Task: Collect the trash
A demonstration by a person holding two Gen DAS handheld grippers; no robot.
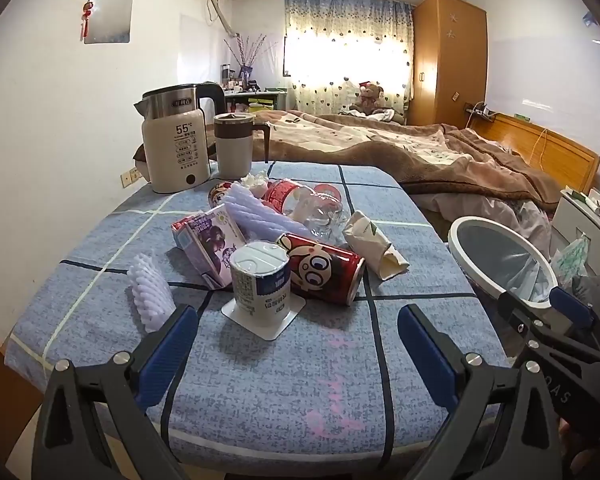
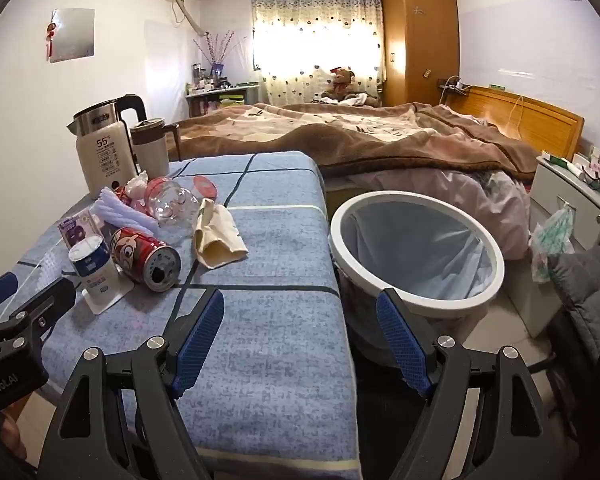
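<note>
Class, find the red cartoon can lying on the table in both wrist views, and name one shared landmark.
Left wrist: red can lies centre, behind the yogurt cup.
Right wrist: red can lies lower left.
Shared landmark: the kettle.

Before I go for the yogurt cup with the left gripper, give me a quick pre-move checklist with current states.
1. left gripper open: ok.
2. right gripper open and holding nothing: ok.
3. yogurt cup standing upside down on its lid, straight ahead: ok.
4. Cup free of the red can: cannot tell, they sit very close.
5. trash bin lined and open beside the table: ok.
</note>
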